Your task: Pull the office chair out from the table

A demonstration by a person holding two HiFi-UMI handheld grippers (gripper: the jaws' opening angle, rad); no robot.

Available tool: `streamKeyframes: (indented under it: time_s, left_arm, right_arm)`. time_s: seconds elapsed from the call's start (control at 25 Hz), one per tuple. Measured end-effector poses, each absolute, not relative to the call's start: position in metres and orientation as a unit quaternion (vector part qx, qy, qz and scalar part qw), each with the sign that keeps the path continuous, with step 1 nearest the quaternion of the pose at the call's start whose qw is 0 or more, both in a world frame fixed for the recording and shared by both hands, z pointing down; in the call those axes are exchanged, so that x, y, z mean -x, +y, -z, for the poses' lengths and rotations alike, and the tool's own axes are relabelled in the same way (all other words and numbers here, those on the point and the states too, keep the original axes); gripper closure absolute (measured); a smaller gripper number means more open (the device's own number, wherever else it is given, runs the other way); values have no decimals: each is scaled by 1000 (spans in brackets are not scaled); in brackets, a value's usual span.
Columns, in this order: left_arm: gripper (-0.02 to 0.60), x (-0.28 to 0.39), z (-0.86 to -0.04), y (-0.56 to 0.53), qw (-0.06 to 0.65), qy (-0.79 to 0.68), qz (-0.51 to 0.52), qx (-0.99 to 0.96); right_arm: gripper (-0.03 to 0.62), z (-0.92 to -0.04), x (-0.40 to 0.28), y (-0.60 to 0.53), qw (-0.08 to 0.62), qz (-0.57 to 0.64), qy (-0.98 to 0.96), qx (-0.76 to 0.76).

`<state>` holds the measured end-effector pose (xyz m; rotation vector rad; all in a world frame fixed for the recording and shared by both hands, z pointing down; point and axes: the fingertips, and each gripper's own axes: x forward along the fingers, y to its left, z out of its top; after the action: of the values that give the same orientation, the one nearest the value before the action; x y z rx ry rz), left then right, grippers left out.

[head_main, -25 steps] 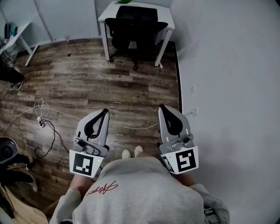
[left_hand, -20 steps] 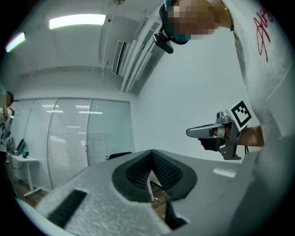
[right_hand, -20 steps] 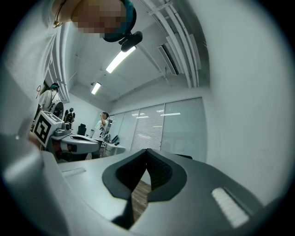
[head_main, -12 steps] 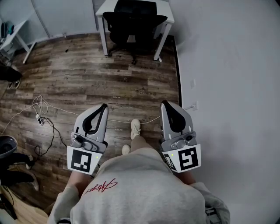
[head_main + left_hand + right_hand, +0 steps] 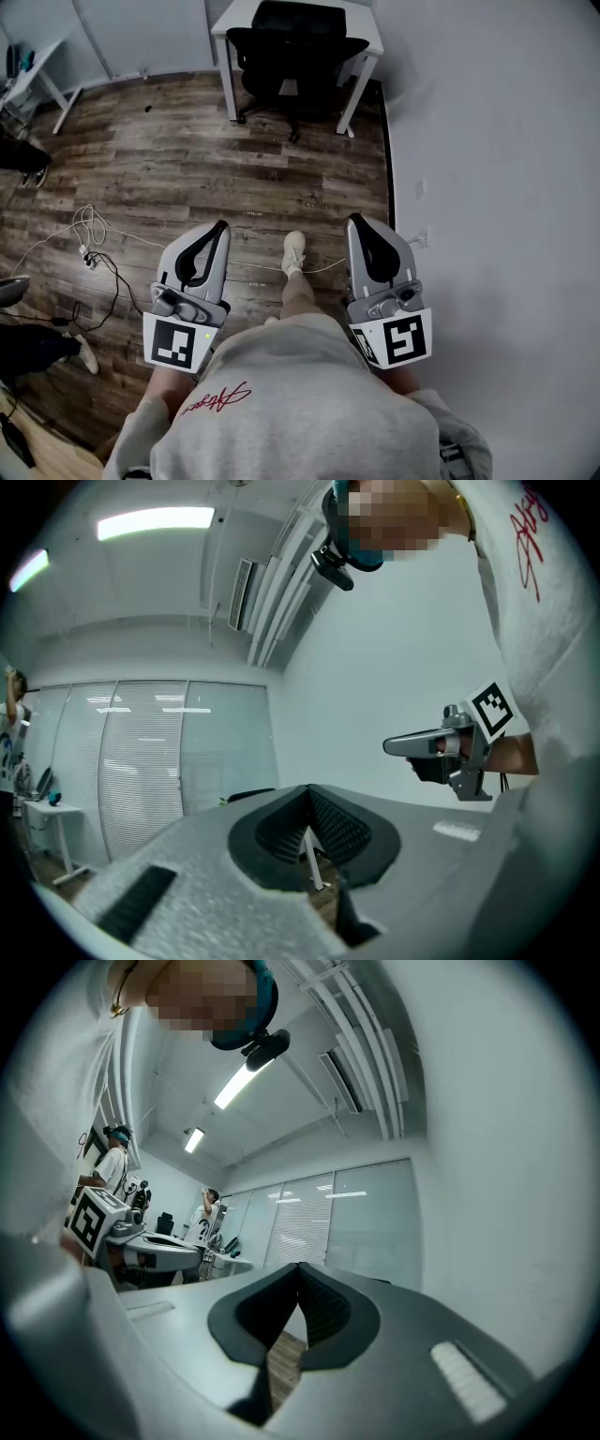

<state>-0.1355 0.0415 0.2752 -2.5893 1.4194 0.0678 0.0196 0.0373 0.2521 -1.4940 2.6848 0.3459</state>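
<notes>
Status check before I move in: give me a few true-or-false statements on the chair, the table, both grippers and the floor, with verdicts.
1. The office chair is tucked under the white table. True.
2. The left gripper grips the chair's backrest. False: its jaws are shut on nothing, well short of the chair.
3. The right gripper has its jaws together and holds nothing. True.
4. The floor is carpeted. False: it is a wooden floor, with a white cable lying on it at the left.
</notes>
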Motion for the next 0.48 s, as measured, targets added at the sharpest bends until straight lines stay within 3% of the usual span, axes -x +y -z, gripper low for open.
streamKeyframes:
  time_s: [0.48]
  left_arm:
    - [586, 126, -279, -54, 111, 490, -21, 864]
  right_arm:
    - [595, -263, -28, -64, 27, -118, 875, 468]
